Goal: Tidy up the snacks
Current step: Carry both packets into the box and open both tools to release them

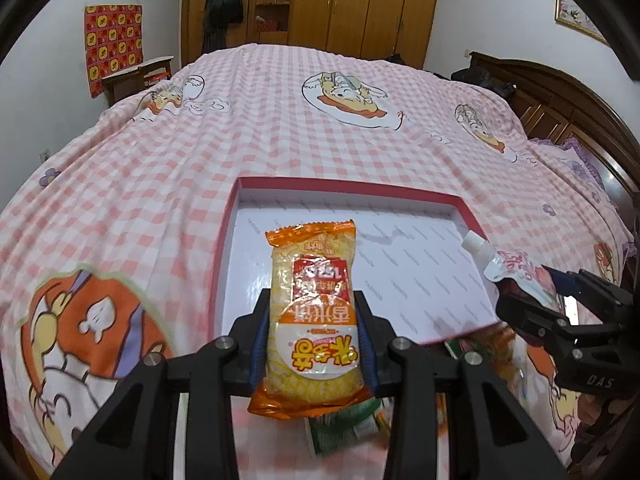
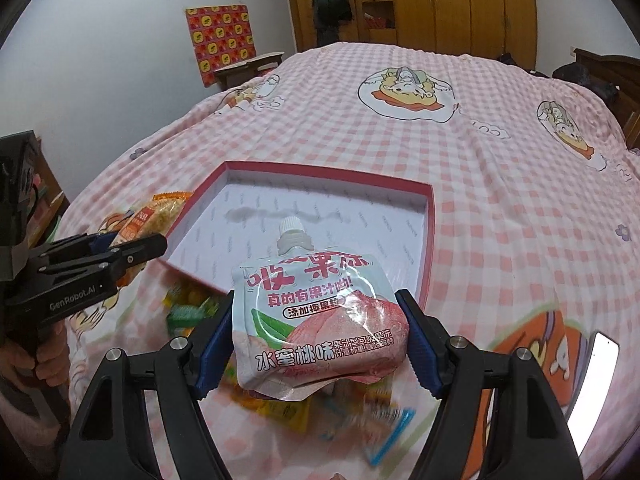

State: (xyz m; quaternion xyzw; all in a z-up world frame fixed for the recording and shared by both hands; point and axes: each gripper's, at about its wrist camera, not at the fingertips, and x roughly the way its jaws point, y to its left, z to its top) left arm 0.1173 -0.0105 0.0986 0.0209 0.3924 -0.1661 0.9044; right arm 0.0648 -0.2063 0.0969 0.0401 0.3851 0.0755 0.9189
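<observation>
Left wrist: left gripper (image 1: 314, 312) clamps rice cracker (image 1: 312, 312) | right gripper (image 2: 320, 320) clamps jelly pouch (image 2: 320, 320) | blurred, maybe sweets (image 2: 188, 312) below

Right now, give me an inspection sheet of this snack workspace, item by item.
Surface: pink checked bedspread on a bed.
Job's things: red-rimmed box, nothing in it; rice cracker pack; peach jelly pouch.
Clutter: loose snack packets on the bedspread in front of the box, blurred.
Grippers: left gripper shut on the rice cracker pack; right gripper shut on the peach jelly pouch.
Cables: nothing seen.
Surroundings: wooden wardrobe, headboard.
</observation>
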